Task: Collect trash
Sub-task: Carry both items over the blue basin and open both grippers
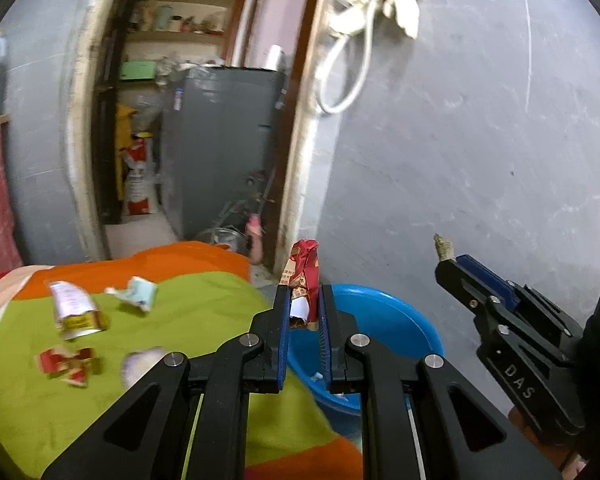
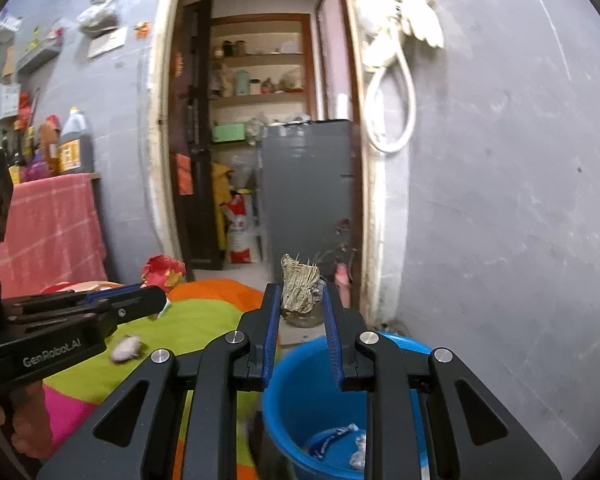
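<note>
A straw-coloured wad [image 2: 299,291] is clamped between the blue pads of the right gripper [image 2: 300,300] at the centre of the view. A blue bucket [image 2: 300,392] with scraps inside is seen at 6 o'clock. The left gripper [image 2: 156,300], at 9 o'clock, is closed on a red wrapper [image 2: 164,270] above the green and orange cloth [image 2: 204,316].

This is a home: a bed [image 1: 100,380] with a bright blanket, pantry shelves [image 2: 260,60] with jars, a grey fridge [image 2: 308,184] behind the doorway.
</note>
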`<state>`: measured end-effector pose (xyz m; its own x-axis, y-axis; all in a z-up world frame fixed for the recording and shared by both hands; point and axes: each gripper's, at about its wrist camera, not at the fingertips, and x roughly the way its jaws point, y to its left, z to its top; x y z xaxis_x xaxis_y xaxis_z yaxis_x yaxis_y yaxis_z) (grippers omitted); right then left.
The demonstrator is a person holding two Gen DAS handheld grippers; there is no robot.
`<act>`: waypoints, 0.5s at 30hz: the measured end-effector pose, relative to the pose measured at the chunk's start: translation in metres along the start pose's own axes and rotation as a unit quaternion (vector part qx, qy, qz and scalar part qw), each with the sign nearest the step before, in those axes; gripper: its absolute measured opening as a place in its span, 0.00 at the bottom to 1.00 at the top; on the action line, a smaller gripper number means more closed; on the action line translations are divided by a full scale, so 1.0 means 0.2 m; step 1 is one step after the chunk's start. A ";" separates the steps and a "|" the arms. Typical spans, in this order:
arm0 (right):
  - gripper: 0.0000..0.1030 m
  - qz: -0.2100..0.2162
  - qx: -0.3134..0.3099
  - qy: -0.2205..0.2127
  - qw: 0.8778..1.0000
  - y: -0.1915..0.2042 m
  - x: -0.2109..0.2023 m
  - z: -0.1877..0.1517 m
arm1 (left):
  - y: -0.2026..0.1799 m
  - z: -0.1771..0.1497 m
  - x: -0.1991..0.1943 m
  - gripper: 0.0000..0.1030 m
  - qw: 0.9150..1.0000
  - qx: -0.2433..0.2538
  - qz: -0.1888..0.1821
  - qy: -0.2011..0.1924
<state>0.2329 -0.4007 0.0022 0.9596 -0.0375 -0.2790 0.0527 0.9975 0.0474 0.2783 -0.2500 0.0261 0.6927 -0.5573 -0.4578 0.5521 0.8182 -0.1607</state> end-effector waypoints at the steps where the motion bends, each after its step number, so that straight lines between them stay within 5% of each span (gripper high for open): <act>1: 0.19 -0.004 0.004 0.002 1.000 -0.02 0.01 -0.01 | -0.03 0.00 0.03 0.10 1.000 0.005 -0.003 0.006; 15: 0.21 -0.032 0.051 0.030 0.998 -0.26 0.10 -0.13 | -0.12 -0.01 0.37 0.11 0.997 -0.007 -0.032 0.067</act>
<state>0.2427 -0.4523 -0.0306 0.9348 -0.0944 -0.3423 0.1446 0.9817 0.1242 0.3159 -0.3109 -0.0054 0.5880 -0.5853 -0.5583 0.5858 0.7841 -0.2049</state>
